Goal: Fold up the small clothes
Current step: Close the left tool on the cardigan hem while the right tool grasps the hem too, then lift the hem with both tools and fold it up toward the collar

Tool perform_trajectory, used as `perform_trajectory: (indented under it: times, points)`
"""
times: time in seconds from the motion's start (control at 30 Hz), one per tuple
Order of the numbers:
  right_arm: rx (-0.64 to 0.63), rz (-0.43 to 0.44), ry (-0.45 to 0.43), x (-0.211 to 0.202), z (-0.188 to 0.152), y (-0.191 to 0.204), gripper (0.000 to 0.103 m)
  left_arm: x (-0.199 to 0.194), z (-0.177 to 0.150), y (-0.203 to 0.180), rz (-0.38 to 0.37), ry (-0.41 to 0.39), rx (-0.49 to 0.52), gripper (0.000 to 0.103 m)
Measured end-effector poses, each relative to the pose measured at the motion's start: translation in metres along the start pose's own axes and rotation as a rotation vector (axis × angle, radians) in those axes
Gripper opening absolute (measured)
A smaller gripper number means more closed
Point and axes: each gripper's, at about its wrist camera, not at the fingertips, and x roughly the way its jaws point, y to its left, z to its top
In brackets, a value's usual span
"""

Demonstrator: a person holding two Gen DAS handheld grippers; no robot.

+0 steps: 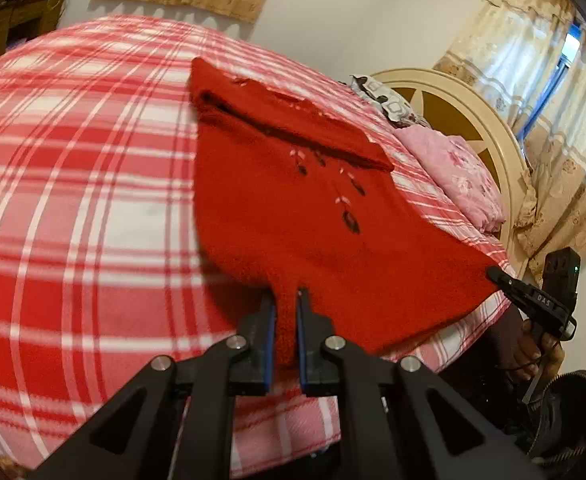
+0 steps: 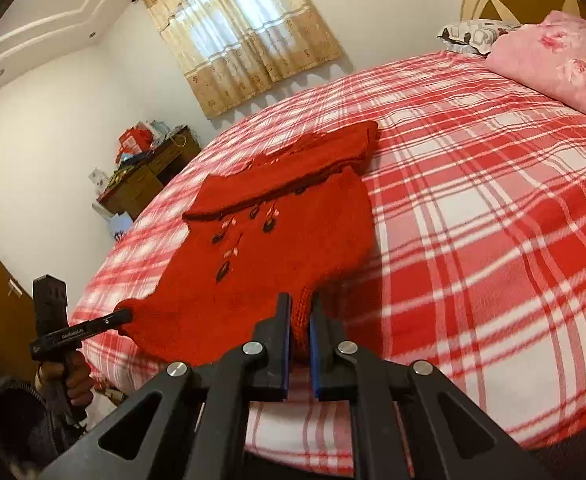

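Sweater hem pinched between both grippers' fingers — bed beneath.

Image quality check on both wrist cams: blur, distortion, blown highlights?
Left wrist: strong fisheye bulge in the plaid blanket, motion smear at lower left, red knitted garment soft, curtained window overexposed. Right wrist: same barrel warp, blanket blurred at right, curtain backlit, garment's flower stitching fairly legible.

Sweater hem corners hidden inside both tool pinches. Bed plaid motion-blurred near lens, cut by frame edges. Headboard partly behind pillows. Dresser clutter too small to identify.
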Motion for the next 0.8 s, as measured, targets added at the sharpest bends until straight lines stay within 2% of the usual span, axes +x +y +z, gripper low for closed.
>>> perform_trajectory:
  times: [0.1, 0.23, 0.27, 0.5, 0.8]
  points:
    - [-0.015, -0.005, -0.036, 0.001, 0.014, 0.006, 0.007, 0.002, 0.017, 0.000, -0.046, -0.024, -0.016, 0.009]
    - [-0.039, -0.111, -0.077, 0.009, 0.035, 0.008, 0.007, 0.000, 0.040, 0.004, -0.060, -0.065, -0.033, 0.009]
    - [-0.035, -0.116, -0.077, 0.011, 0.039, 0.008, 0.007, -0.001, 0.045, 0.006, -0.059, -0.072, -0.036, 0.009]
    - [-0.047, -0.109, -0.123, 0.023, 0.069, 0.018, 0.007, 0.001, 0.071, 0.015, -0.042, -0.099, -0.036, 0.009]
    - [-0.019, -0.091, -0.151, 0.045, 0.109, 0.020, 0.007, 0.010, 0.105, 0.028, -0.076, -0.111, -0.080, 0.009]
